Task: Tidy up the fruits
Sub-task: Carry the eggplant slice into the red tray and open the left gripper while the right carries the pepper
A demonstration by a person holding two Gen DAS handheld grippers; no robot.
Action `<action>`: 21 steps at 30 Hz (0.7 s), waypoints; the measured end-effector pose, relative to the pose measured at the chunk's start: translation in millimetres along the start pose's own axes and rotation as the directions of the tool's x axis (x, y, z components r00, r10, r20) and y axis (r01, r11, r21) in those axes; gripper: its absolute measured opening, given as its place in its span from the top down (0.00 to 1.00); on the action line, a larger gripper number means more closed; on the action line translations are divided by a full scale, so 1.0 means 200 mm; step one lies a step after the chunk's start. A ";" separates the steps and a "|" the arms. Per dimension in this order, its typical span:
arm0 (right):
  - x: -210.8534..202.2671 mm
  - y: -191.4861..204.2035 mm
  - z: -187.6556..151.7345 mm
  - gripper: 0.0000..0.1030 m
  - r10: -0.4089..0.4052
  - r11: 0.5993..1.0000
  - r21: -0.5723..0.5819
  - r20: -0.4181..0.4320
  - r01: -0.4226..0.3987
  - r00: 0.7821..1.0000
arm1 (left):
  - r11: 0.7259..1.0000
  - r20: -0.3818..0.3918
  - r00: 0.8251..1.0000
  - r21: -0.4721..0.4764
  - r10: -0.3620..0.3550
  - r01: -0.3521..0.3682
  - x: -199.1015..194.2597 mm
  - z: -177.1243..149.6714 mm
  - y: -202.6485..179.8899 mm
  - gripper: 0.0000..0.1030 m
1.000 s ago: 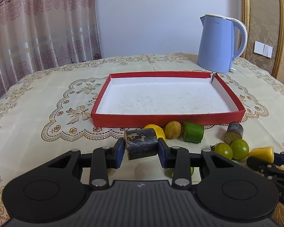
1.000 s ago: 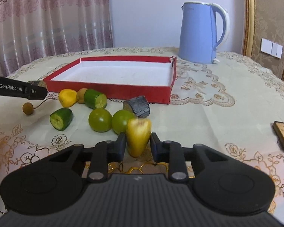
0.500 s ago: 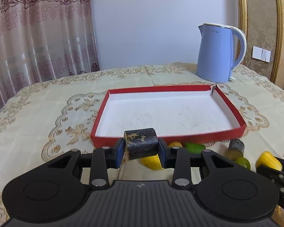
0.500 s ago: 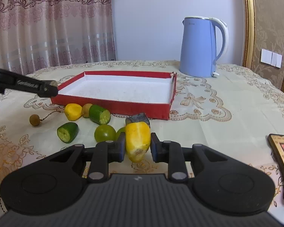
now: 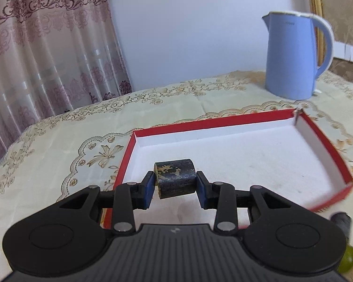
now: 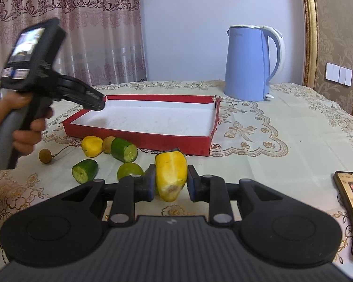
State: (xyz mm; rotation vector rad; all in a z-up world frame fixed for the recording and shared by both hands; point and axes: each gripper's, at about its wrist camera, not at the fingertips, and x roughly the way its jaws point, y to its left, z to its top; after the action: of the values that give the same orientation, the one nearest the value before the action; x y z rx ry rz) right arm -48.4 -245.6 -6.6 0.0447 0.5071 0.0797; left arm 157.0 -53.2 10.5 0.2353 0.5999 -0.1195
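The counter (image 6: 282,141) filled the lower frame, and the red tray (image 5: 327,141) had slid in close, mid-frame. The left hand-held gripper (image 5: 175,186), clamped on the dark fruit chunk (image 5: 175,178), had swung up from the counter to hover over the tray's near-left corner, so a drop looked imminent. Lower centre, the right hand-held gripper (image 6: 171,183) had lifted, gripping the yellow fruit piece (image 6: 171,175).

Matt red cardboard tray (image 5: 322,141), glossy plastic kettle (image 5: 291,58), embroidered tablecloth (image 5: 58,152)
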 end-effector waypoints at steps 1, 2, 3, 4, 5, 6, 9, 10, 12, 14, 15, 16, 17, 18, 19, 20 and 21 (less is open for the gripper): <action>0.00 0.00 0.00 0.76 0.000 1.000 0.001 -0.001 0.000 1.000 | 1.000 -0.006 1.000 0.007 0.006 -0.006 0.03 0.01 -0.01 0.65; 0.01 -0.01 0.00 0.76 0.001 1.000 0.001 -0.002 -0.001 1.000 | 1.000 -0.011 1.000 0.014 0.011 -0.011 0.05 0.02 -0.01 0.65; 0.01 -0.01 0.00 0.76 0.001 1.000 0.002 -0.002 -0.001 1.000 | 1.000 -0.019 1.000 0.019 0.015 -0.015 0.08 0.03 -0.02 0.65; 0.01 -0.01 0.01 0.76 0.002 1.000 0.002 -0.002 -0.002 1.000 | 1.000 -0.026 1.000 0.021 0.016 -0.016 0.10 0.04 -0.03 0.65; 0.02 -0.01 0.01 0.76 0.005 1.000 0.003 -0.003 -0.005 1.000 | 1.000 -0.034 0.999 0.022 0.014 -0.013 0.12 0.05 -0.03 0.65; 0.02 -0.01 0.01 0.76 0.007 1.000 0.002 -0.002 -0.007 1.000 | 1.000 -0.042 0.999 0.019 0.012 -0.011 0.14 0.06 -0.03 0.65; 0.03 -0.01 0.03 0.76 0.011 1.000 -0.001 0.004 -0.011 1.000 | 1.000 -0.051 0.999 0.022 0.014 -0.013 0.19 0.09 -0.04 0.65; 0.04 -0.01 0.04 0.76 0.012 1.000 -0.001 0.007 -0.012 1.000 | 1.000 -0.052 0.998 0.024 0.018 -0.017 0.21 0.10 -0.05 0.65; 0.04 0.00 0.05 0.76 0.015 1.000 -0.002 0.012 -0.015 1.000 | 0.999 -0.051 0.998 0.033 0.027 -0.026 0.23 0.11 -0.06 0.64; 0.04 0.00 0.05 0.76 0.018 1.000 -0.004 0.013 -0.018 1.000 | 0.998 -0.041 0.998 0.045 0.045 -0.043 0.25 0.12 -0.06 0.61; 0.05 0.00 0.05 0.76 0.019 1.000 -0.003 0.012 -0.019 1.000 | 0.998 -0.038 0.998 0.051 0.041 -0.039 0.26 0.13 -0.07 0.55; 0.05 0.00 0.05 0.76 0.019 1.000 -0.003 0.009 -0.019 1.000 | 0.998 -0.033 0.998 0.056 0.044 -0.042 0.26 0.13 -0.07 0.50; 0.06 0.00 0.05 0.76 0.018 1.000 -0.002 0.007 -0.018 1.000 | 0.997 -0.024 0.998 0.060 0.052 -0.050 0.26 0.14 -0.07 0.41; 0.06 0.00 0.05 0.76 0.018 1.000 -0.001 0.006 -0.018 1.000 | 0.996 -0.003 0.998 0.066 0.067 -0.066 0.25 0.13 -0.07 0.31; 0.06 0.00 0.05 0.76 0.018 1.000 0.000 0.007 -0.018 1.000 | 0.993 0.023 0.996 0.072 0.091 -0.092 0.25 0.13 -0.07 0.27; 0.06 -0.01 0.06 0.76 0.021 1.000 -0.001 0.009 -0.021 1.000 | 0.989 0.050 0.991 0.074 0.122 -0.126 0.25 0.12 -0.07 0.22; 0.07 -0.01 0.07 0.76 0.026 1.000 -0.002 0.013 -0.026 1.000 | 0.985 0.074 0.985 0.070 0.153 -0.159 0.27 0.11 -0.06 0.20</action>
State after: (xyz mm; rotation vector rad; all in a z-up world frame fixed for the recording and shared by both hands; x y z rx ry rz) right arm -29.6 -246.1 -0.8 0.0503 0.4932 0.1049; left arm 210.4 -73.4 -4.7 0.3493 0.5078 0.0013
